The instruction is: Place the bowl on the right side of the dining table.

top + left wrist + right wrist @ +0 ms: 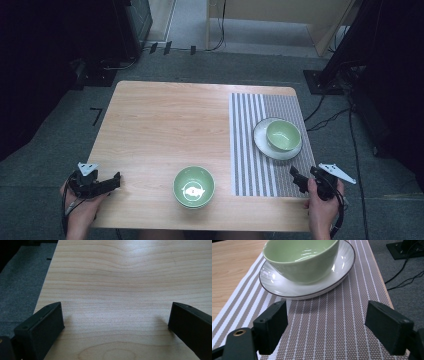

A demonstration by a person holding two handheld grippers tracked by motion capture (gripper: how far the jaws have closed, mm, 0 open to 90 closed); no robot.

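A green bowl (283, 135) sits on a white plate (262, 141) on the striped placemat (250, 150) at the table's right. A second green bowl (194, 187) stands on bare wood near the front edge, in the middle. My right gripper (298, 177) is held at the mat's front right corner, open and empty; in the right gripper view its jaws point at the green bowl (302, 260) and white plate (277, 282) just ahead. My left gripper (116, 180) rests at the front left corner, open with nothing between its jaws, over bare wood (120, 290).
The wooden table (160, 120) has bare wood across its left and middle. Grey carpet surrounds it, with cables (330, 117) and dark stands on the right. The table's right edge runs close beside the placemat (342, 322).
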